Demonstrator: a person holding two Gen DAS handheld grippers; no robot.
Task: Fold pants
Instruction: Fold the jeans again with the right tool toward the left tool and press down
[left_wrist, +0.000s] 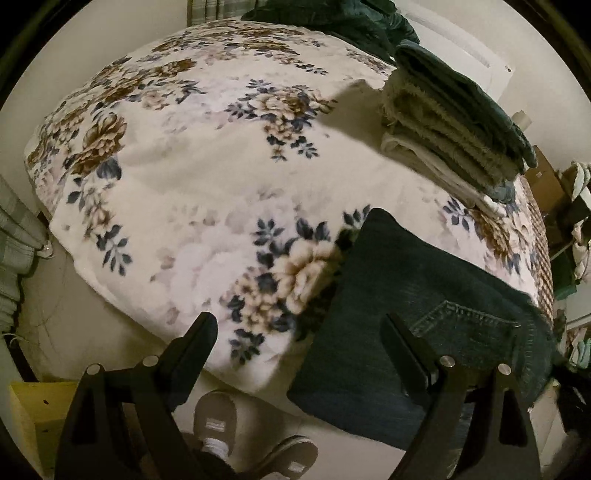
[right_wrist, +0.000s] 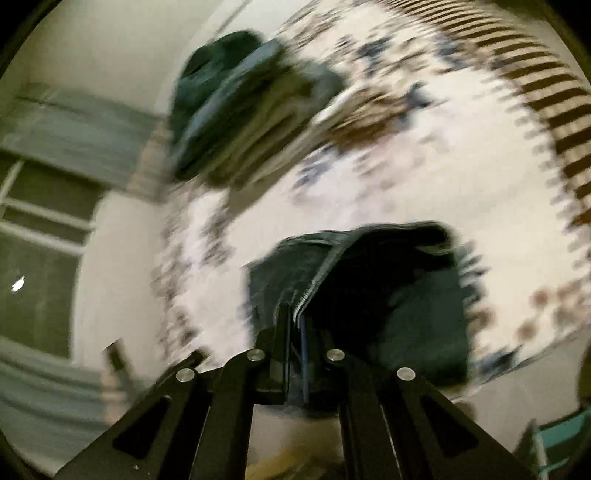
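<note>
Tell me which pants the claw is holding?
The dark jeans, pinched in the right claw at the bed's near edge. The other pants sit folded in a stack.

Below me a floral blanket (left_wrist: 192, 177) spreads wide, cream with brown blooms and blue leaves, its near edge hanging over pale floor (left_wrist: 74, 325). Far right on it sits a stack (left_wrist: 454, 136) of folded cloth: dark teal on top, beige and white layers under. Behind that, a dark green heap (left_wrist: 332, 18) at the far edge. My two grey slippers (left_wrist: 218, 421) show at the bottom, side by side. A yellow box (left_wrist: 33, 413) sits low left, grey curtains (left_wrist: 14, 236) along the left rim. From the right wrist it's all blur: blanket (right_wrist: 406, 177), its striped border (right_wrist: 546, 96), the stack (right_wrist: 240, 122), and a window (right_wrist: 37, 229) at left.
</note>
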